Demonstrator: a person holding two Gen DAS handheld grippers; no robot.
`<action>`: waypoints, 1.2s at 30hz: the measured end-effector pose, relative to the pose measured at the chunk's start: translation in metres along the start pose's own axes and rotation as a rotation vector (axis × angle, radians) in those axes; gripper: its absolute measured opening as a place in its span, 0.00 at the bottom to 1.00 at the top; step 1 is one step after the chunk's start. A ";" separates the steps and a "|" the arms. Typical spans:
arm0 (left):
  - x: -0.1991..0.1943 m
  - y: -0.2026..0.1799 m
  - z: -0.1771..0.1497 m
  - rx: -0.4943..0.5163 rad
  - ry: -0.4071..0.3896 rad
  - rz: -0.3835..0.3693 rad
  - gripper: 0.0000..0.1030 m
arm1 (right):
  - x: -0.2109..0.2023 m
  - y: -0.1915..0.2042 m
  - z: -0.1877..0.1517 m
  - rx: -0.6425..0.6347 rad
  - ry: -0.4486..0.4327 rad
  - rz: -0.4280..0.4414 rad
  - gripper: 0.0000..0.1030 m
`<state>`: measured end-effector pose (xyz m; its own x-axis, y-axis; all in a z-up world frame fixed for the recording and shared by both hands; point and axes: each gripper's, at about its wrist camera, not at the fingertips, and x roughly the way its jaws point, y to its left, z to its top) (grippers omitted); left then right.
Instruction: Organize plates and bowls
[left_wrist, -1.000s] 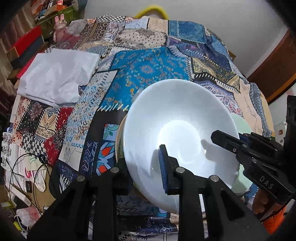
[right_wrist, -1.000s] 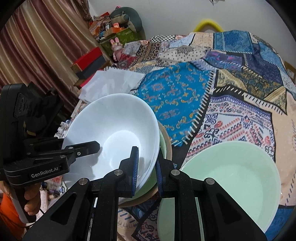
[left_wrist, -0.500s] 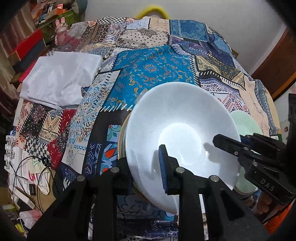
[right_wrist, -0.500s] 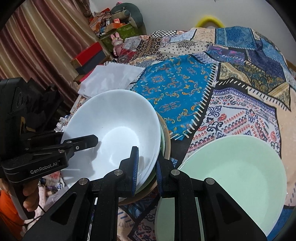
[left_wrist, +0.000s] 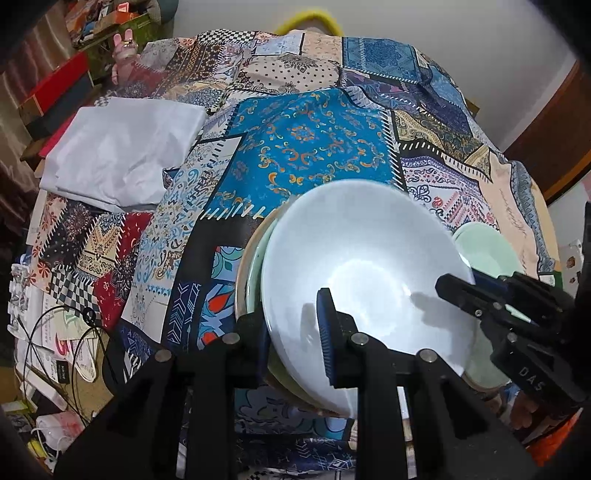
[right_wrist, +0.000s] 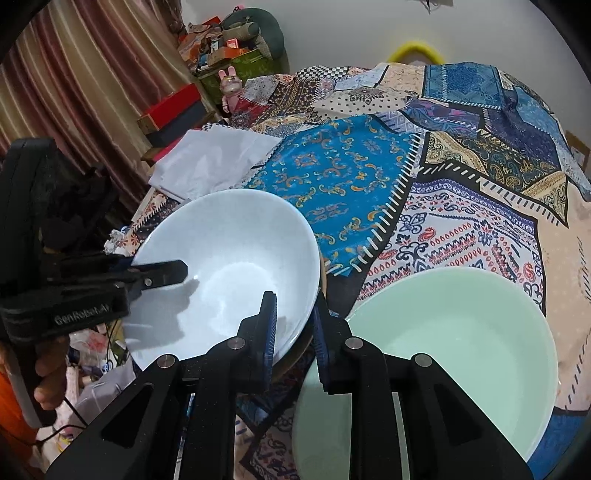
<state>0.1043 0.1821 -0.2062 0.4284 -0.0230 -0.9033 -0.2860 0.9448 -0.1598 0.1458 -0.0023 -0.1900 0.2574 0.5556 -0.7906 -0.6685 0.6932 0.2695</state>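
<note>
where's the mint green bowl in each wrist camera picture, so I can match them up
Left wrist: the mint green bowl peeks out at right of centre, mostly behind the white bowl and the right gripper.
Right wrist: it fills the lower right, seen nearly whole.
Shared landmark: the white bowl, directly beside it in both views.

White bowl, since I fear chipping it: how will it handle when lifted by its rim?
Probably slippery: the white bowl has a glossy glaze with glare. Likely rigid but chippable, being hard glazed ware above the stacked plates. It may pivot, since the left gripper pinches only the rim.
</note>
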 end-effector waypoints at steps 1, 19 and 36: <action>-0.001 -0.001 0.001 0.001 0.000 0.004 0.23 | 0.000 -0.001 -0.001 0.002 0.002 0.001 0.18; -0.013 0.003 0.001 -0.025 0.020 -0.029 0.24 | -0.009 -0.011 -0.003 0.030 -0.017 0.008 0.20; 0.005 0.029 -0.014 -0.075 0.048 -0.022 0.52 | 0.006 -0.011 -0.002 0.022 0.017 0.014 0.28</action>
<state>0.0854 0.2050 -0.2208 0.3945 -0.0604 -0.9169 -0.3415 0.9167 -0.2073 0.1533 -0.0081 -0.1987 0.2356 0.5578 -0.7958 -0.6563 0.6953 0.2930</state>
